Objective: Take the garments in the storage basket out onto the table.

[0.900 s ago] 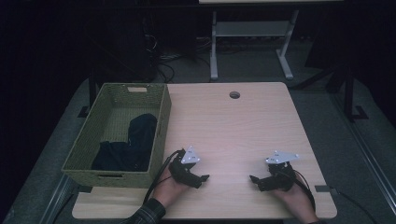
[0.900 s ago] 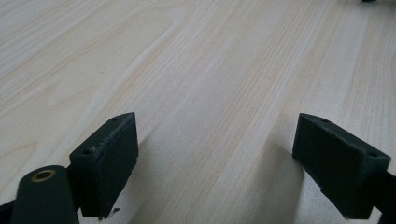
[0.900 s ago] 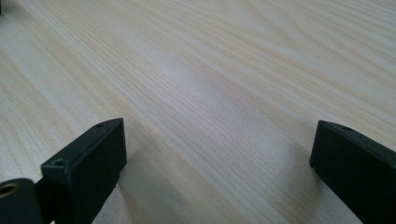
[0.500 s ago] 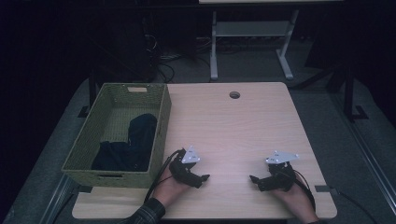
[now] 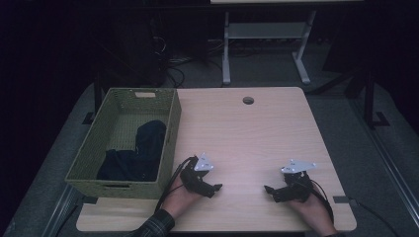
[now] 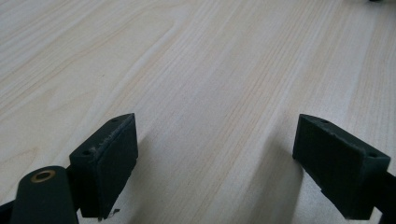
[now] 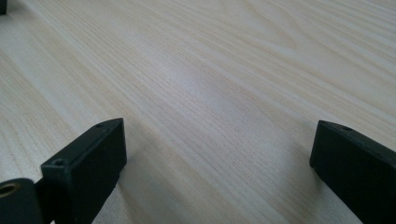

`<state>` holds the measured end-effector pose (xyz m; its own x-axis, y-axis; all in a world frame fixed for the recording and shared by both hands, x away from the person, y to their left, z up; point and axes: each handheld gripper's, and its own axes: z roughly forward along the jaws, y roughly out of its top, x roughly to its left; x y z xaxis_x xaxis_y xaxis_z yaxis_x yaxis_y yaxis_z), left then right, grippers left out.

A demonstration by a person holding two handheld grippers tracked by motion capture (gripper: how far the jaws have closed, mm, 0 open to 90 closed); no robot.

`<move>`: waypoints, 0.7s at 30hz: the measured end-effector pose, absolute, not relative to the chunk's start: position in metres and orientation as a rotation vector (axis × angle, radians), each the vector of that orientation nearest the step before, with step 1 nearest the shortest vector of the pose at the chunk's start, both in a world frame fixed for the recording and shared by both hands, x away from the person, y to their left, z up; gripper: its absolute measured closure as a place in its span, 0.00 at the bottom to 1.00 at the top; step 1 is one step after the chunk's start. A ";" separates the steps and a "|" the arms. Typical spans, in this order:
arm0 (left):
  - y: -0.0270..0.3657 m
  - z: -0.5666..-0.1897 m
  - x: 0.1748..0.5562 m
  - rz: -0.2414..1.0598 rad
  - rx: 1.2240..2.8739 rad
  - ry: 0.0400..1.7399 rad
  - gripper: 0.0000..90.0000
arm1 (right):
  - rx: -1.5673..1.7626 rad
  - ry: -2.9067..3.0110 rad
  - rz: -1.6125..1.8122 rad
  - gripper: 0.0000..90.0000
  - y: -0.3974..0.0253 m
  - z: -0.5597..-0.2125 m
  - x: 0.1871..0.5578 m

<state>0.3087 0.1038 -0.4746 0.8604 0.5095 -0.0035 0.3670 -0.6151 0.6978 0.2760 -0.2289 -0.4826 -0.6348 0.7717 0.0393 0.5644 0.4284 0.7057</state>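
Dark cloth (image 5: 136,155) in green basket (image 5: 170,126) — left gripper (image 5: 216,188), right gripper (image 5: 269,189), jaws wide, empty.

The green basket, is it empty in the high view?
No, the green basket holds a dark cloth that lies on its floor, toward the near end.

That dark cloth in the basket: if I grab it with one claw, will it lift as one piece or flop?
The dark cloth lies crumpled and draped over itself in the green basket, so it will probably sag and trail from a single pinch. It looks soft and likely light. The basket's woven wall may snag it as it comes out.
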 end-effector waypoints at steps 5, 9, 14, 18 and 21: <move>0.106 -0.471 0.309 0.239 2.277 0.631 0.15 | 1.155 2.396 1.016 0.04 -0.229 -0.483 0.276; 0.106 -0.468 0.309 0.243 2.260 0.625 0.15 | 1.155 2.397 1.018 0.04 -0.229 -0.482 0.276; 0.106 -0.466 0.310 0.234 2.253 0.627 0.15 | 1.145 2.398 1.020 0.04 -0.229 -0.483 0.277; 0.107 -0.462 0.311 0.244 2.251 0.620 0.15 | 1.147 2.398 1.020 0.04 -0.229 -0.483 0.277; 0.108 -0.460 0.312 0.231 2.228 0.634 0.15 | 1.144 2.398 1.020 0.04 -0.229 -0.483 0.277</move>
<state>0.3121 0.1083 -0.4598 0.8584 0.5117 -0.0375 0.3674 -0.5620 0.7411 0.2767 -0.2289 -0.4826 -0.6408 0.7669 0.0364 0.5582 0.4328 0.7079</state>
